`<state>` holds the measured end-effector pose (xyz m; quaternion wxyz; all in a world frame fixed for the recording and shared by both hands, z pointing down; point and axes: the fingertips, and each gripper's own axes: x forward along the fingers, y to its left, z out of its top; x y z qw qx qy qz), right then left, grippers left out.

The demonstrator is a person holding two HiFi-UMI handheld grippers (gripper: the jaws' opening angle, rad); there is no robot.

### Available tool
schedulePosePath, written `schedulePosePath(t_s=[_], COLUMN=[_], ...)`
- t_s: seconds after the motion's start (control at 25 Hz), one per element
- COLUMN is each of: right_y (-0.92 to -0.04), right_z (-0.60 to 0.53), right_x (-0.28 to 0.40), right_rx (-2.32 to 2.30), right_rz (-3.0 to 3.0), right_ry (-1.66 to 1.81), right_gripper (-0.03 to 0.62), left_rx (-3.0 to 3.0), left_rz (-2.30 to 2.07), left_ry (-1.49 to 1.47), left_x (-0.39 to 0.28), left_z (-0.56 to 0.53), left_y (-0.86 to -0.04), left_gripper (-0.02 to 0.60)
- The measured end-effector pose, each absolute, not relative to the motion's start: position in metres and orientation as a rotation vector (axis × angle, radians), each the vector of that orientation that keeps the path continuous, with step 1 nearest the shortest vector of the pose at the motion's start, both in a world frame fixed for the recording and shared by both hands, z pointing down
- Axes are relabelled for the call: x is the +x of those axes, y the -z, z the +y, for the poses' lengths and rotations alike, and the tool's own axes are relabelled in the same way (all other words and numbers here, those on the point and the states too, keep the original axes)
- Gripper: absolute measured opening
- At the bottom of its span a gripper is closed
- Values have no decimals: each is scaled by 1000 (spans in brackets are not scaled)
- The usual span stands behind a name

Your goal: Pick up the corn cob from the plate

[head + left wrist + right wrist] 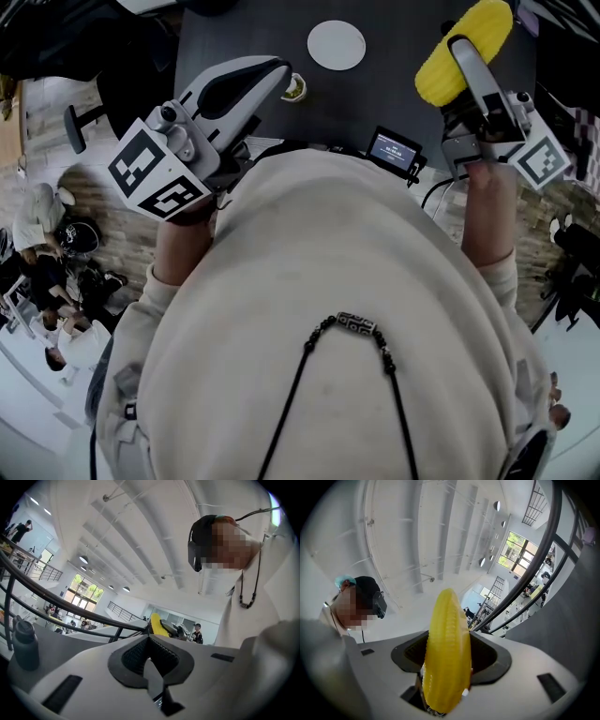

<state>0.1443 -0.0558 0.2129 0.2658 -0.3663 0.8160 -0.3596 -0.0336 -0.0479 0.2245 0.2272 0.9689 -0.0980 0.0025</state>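
My right gripper point(461, 47) is raised at the upper right of the head view and is shut on the yellow corn cob point(466, 52). In the right gripper view the corn cob point(446, 648) stands upright between the jaws, which point up toward the ceiling. The white plate point(337, 44) lies bare on the dark table point(244, 33), to the left of the cob. My left gripper point(279, 71) is held up at the left with its jaws shut on nothing. The left gripper view also looks upward, and the corn cob point(158, 624) shows small in the distance past the left gripper point(150, 639).
A small green-and-white object point(294, 87) sits on the table near the left gripper's tip. A small device with a lit screen point(394, 148) is at the table's near edge. A dark bottle point(24, 644) stands at the left. My cream sweater fills the lower head view.
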Motion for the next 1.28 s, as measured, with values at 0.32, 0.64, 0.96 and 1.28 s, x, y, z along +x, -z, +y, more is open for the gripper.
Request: schedulePosePath(t_s=[0.32,0.64,0.96,1.28], right_y=[-228,-234,-238,-244], right_z=[-56,-67,-75,-75], right_x=[141,127,116,115], right_rx=[-967,-944,-907,-906], right_rz=[2236,2278,2298,2305], right_ry=[1017,1058,1087,1122], right_gripper=[259,259,259,259], left_rx=[2646,2617,2582,2569], left_rz=[-322,-382,-443,-487], left_ry=[8,24,27,37], left_x=[-34,-46,-58,-62], left_z=[-37,-34,-28,-19], left_y=[-238,-243,-251,-246], left_gripper=[3,3,3,3])
